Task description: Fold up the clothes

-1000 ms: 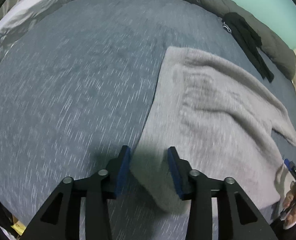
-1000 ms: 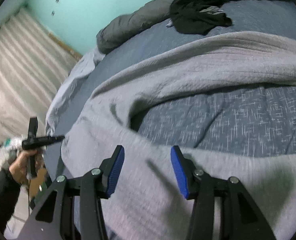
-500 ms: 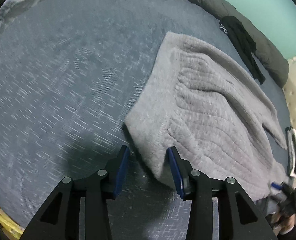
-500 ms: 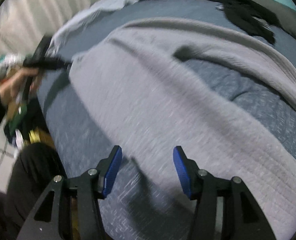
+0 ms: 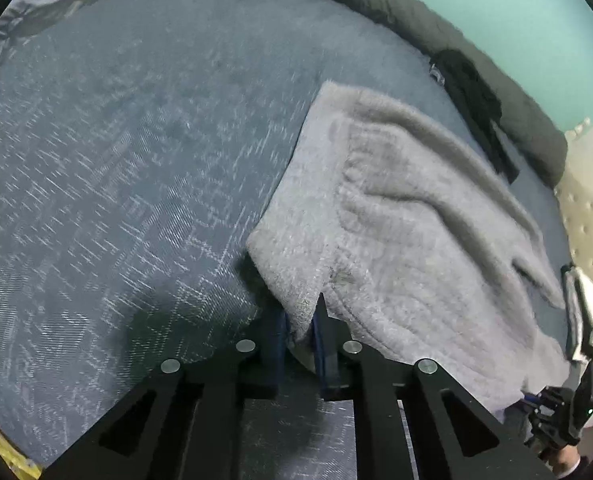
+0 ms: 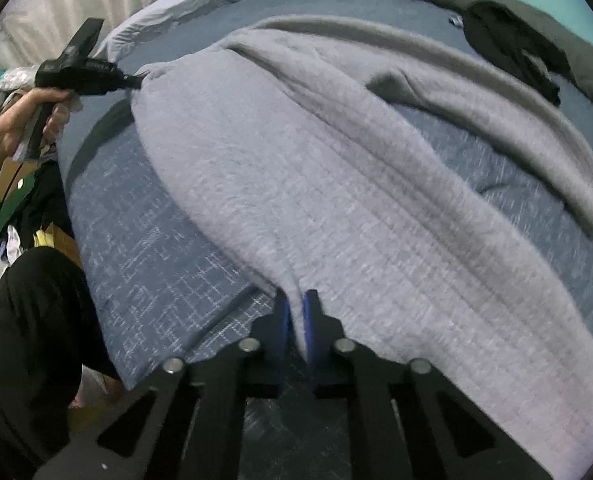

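A grey knitted sweater (image 5: 408, 216) lies spread on the blue bed cover (image 5: 116, 160). My left gripper (image 5: 299, 322) is shut on the sweater's near corner, which is bunched between its blue pads. In the right wrist view the same sweater (image 6: 336, 184) runs away from me, one sleeve folded along its far side. The right gripper (image 6: 294, 314) is shut on the near hem edge. Across the garment the left gripper (image 6: 138, 80) pinches the other hem corner, held by a hand (image 6: 12, 124).
A black garment (image 5: 472, 92) lies near a dark grey duvet (image 5: 396, 4) at the bed's far side. Pale sheets (image 6: 184, 12) are bunched at one end. The bed edge, the person's dark-clad leg (image 6: 28, 340) and floor clutter (image 6: 16, 208) are at left.
Both grippers were open above the sweater's edge; now each has shut on the hem, left on one corner, right on the other end.
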`<state>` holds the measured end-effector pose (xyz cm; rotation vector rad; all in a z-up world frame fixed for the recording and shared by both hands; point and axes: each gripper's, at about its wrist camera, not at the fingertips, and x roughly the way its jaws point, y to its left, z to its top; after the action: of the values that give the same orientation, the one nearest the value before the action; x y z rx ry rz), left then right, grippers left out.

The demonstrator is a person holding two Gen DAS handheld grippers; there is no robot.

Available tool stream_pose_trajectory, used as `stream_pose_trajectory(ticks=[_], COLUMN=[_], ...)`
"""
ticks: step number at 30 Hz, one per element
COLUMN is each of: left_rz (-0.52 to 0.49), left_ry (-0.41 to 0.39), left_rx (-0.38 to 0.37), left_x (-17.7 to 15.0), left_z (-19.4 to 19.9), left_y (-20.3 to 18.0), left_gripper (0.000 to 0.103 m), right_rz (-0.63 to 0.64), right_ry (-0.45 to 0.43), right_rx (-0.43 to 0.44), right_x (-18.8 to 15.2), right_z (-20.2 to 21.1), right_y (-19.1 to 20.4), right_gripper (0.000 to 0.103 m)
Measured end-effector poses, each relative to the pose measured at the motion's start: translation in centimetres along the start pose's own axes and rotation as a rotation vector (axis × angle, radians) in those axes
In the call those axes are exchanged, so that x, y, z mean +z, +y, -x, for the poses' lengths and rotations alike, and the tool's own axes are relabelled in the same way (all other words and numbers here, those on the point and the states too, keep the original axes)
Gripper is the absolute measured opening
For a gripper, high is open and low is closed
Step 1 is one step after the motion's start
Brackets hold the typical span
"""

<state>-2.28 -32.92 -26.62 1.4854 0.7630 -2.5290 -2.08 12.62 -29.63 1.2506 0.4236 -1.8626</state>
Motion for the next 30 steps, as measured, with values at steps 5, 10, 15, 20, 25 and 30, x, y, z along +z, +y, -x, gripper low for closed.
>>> stream_pose_trajectory(ticks=[5,10,15,20,25,30], left_rz=[-0.011,0.006,0.04,0.06,0.017,-0.038], left_ry=[-0.042,-0.012,0.037,0.03,-0.046,-0.1], left_rx=[-0.029,-0.029,-0.003,0.0,0.068,0.064], left_x=[0.2,-1.2,-2.5,-2.0,-1.6,0.1], left_z=[3.3,3.3,0.7,1.1,3.9,3.8], left_y=[0.2,1.8,3.0,3.0,1.9,-1.5], left_gripper=[0.01,0.01,0.011,0.017,0.018,0.019], right_rz=[0.048,0.021,-0.003,-0.112,-0.325,-0.632], right_ry=[0.003,0.044,0.07,-0.011,-0.123,-0.233], right_rx=[0.042,0.077,0.088,0.147,0.13,0.095], right_x=[-0.6,-1.5,-1.8,-0.7,0.5,0.6], right_z=[1.8,0.5,-0.9,2.2,5.1,5.3], right_y=[0.7,0.8,1.2,-1.8,-9.1,-18.4], right_gripper=[0.004,0.004,0.012,0.047,0.051,0.052])
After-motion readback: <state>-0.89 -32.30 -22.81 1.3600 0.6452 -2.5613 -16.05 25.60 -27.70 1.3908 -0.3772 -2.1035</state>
